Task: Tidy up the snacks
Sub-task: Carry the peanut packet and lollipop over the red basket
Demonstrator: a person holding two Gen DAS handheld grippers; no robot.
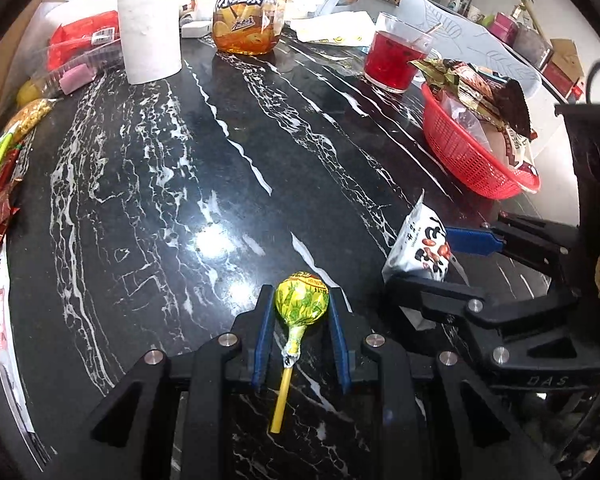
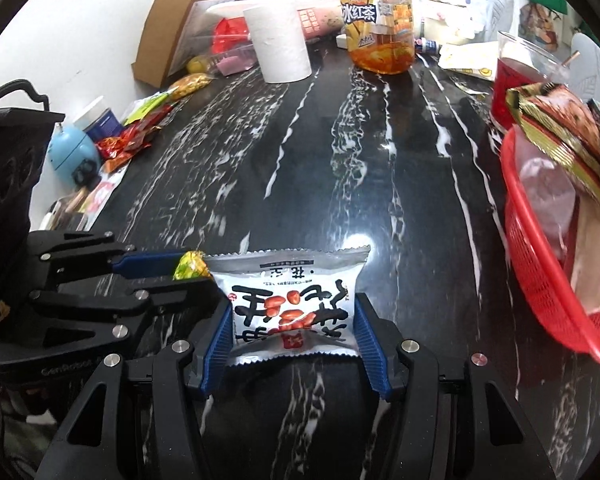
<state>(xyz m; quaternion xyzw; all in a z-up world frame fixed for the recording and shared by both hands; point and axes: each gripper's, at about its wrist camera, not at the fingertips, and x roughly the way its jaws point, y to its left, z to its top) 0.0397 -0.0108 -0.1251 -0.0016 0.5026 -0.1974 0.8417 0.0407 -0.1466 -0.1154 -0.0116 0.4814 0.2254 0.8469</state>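
My left gripper [image 1: 302,300] is shut on a yellow-green wrapped lollipop [image 1: 300,300]; its yellow stick points back toward me over the black marble table [image 1: 172,200]. My right gripper [image 2: 294,314] is shut on a silver peanut packet [image 2: 292,300] with red peanuts printed on it. The packet [image 1: 420,250] and right gripper [image 1: 432,260] show at the right of the left wrist view. The lollipop [image 2: 190,264] and left gripper [image 2: 180,270] show at the left of the right wrist view. A red mesh basket [image 1: 466,152] holding several snack packets stands to the right; it also shows in the right wrist view [image 2: 540,280].
At the far edge stand a white paper roll [image 1: 150,34], an iced-tea bottle [image 1: 250,8] and a glass of red drink [image 1: 396,54]. Loose snack packets [image 2: 132,136], a cardboard box [image 2: 168,28] and a blue round gadget [image 2: 70,156] lie along the left edge.
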